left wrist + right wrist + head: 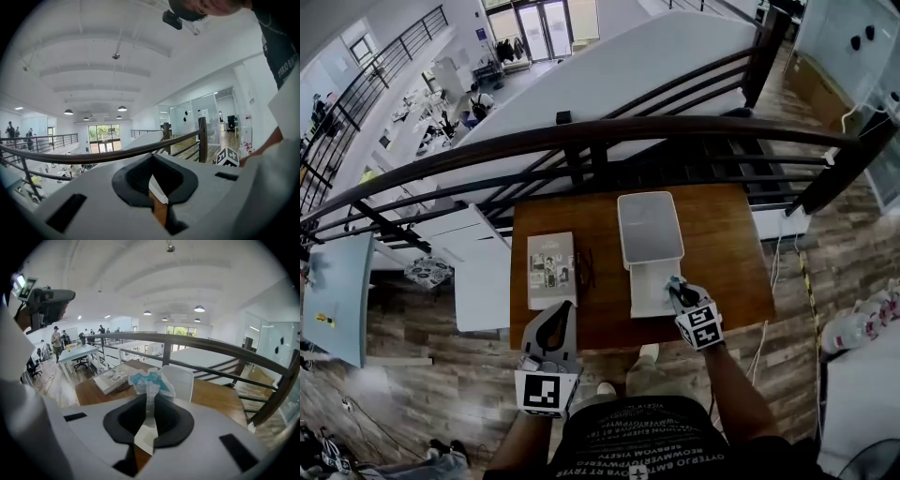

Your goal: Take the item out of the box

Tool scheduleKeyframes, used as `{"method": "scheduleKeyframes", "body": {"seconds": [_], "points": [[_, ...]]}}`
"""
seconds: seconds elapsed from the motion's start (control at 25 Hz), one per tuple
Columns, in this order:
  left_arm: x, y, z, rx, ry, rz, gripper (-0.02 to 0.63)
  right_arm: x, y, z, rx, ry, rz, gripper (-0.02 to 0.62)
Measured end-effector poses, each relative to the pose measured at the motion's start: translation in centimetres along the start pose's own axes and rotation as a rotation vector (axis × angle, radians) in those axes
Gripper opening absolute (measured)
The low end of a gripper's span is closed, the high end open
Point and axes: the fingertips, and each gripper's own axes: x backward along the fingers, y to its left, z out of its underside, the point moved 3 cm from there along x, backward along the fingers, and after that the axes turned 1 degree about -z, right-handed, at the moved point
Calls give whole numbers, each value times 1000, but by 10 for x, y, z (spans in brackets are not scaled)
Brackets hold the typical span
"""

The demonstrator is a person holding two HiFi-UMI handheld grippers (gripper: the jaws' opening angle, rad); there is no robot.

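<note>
A white box stands open on the brown table (727, 262), its base (652, 291) near the front edge and its lid (649, 230) hinged back behind it. My right gripper (677, 292) hovers over the base's right side, shut on a crumpled white and blue packet (673, 282). In the right gripper view the packet (151, 380) sticks up between the jaws of that gripper (149, 401), above the box (180, 379). My left gripper (558, 314) hangs at the table's front edge, left of the box, its jaws (151, 161) together with nothing in them.
A grey booklet (551, 269) lies on the table's left part, with a dark pair of glasses (586, 267) beside it. A dark railing (609, 141) runs just behind the table, above a lower floor. To the table's left sits a white cabinet (483, 281).
</note>
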Motion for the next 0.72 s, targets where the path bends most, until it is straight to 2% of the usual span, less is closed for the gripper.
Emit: {"method": "scheduleKeyframes", "body": {"seconds": [0.32,0.72], "points": [[22,-2,-5,10,-20,11,5,54,23,-31,1,-134,26,30],[43,-4,-16,4,-53,21,5,128,49,-95,41,-318,38,29]]}}
